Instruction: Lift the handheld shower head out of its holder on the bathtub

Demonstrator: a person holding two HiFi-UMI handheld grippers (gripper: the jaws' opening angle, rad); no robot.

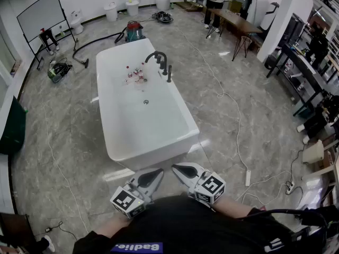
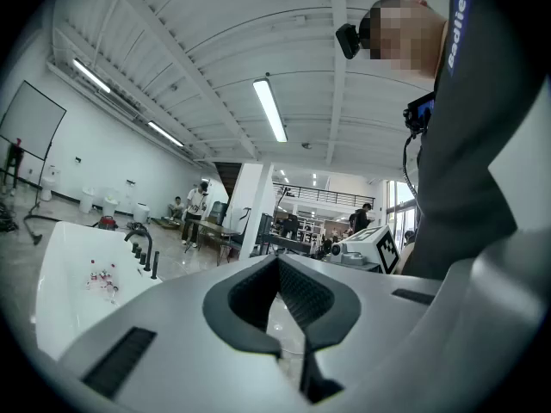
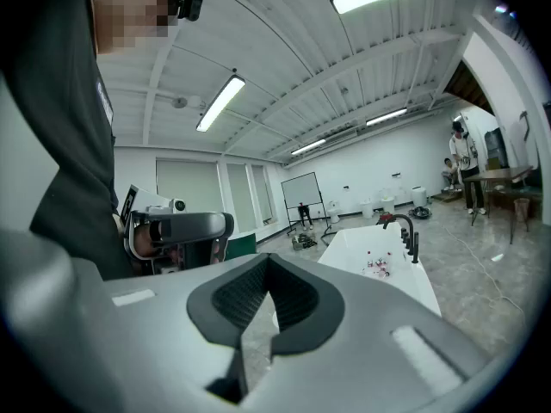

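Observation:
The white bathtub (image 1: 150, 142) stands on the grey floor ahead of me. On its far right rim is a black curved faucet (image 1: 157, 56), and beside it the slim black handheld shower head (image 1: 169, 73) stands upright in its holder. It also shows small in the left gripper view as the shower head (image 2: 155, 265) and in the right gripper view as the shower head (image 3: 417, 246). My left gripper (image 1: 159, 172) and right gripper (image 1: 176, 168) are held close to my body, short of the tub's near end. Both are shut with nothing in them, far from the shower head.
Small bottles (image 1: 136, 76) lie in the tub's far end. A red vacuum (image 1: 134, 30) with its hose stands behind the tub, a whiteboard (image 1: 41, 16) at the back left, a table (image 1: 235, 22) at the back right. Cables and a power strip (image 1: 247, 177) lie on the floor to the right.

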